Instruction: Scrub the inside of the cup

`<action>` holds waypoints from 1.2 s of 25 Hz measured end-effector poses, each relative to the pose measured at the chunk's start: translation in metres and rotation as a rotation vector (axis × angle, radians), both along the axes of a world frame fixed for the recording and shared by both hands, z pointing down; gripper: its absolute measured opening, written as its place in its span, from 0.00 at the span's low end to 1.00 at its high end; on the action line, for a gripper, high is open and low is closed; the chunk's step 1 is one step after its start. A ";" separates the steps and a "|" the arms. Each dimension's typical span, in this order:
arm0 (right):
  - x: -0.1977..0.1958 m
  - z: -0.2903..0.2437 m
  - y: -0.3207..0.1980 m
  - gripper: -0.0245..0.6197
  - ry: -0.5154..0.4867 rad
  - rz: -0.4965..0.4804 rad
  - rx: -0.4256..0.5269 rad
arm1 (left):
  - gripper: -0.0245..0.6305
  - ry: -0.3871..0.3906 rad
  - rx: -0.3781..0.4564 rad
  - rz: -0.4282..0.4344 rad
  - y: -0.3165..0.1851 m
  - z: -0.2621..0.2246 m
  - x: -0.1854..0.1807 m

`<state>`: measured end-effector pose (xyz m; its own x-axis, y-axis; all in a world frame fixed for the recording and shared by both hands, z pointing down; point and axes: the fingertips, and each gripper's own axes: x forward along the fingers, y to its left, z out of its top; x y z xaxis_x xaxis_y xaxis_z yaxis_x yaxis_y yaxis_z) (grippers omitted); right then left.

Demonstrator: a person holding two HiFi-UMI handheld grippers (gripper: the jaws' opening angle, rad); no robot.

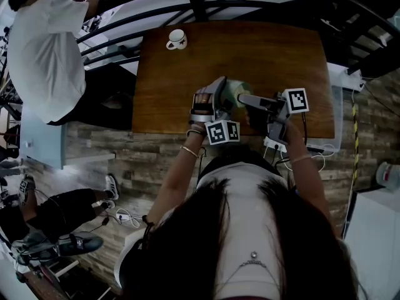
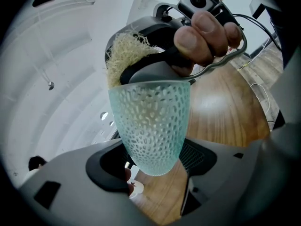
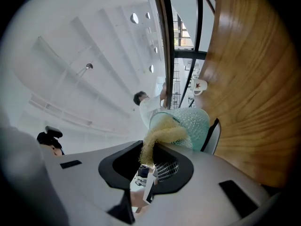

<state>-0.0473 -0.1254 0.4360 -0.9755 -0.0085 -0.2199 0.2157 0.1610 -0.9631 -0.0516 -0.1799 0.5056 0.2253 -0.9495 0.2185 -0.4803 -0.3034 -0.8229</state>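
The left tool point(image 2: 155, 166) clamped the dimpled cup point(image 2: 150, 121) above the bench's point(image 1: 250, 49) 6 o'clock edge. The right tool point(image 3: 151, 166) pinched a fibre scrubber point(image 3: 162, 134), its end inside the cup's mouth at 1 o'clock. Scrubbing seemed under way; next, a twist along the inner wall.

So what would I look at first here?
The pale green dimpled glass cup, gripped in the left gripper above the brown wooden table. The right gripper pokes a straw-coloured fibrous scrubber into its mouth. A white mug sits alone at the table's far edge.
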 end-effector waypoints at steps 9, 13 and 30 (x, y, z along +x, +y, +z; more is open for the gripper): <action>-0.002 0.009 -0.002 0.16 0.027 -0.002 0.007 | 0.55 -0.009 -0.023 -0.025 -0.002 0.007 -0.003; -0.005 0.012 -0.002 0.16 0.043 -0.002 0.018 | 0.55 0.007 -0.032 -0.049 -0.005 0.011 -0.008; -0.001 0.008 -0.005 0.16 0.069 0.007 0.069 | 0.55 0.138 -0.071 -0.124 -0.013 0.005 -0.012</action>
<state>-0.0479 -0.1304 0.4444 -0.9882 -0.0029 -0.1529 0.1482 0.2290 -0.9621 -0.0640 -0.1926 0.5110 0.1401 -0.9552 0.2608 -0.6242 -0.2896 -0.7256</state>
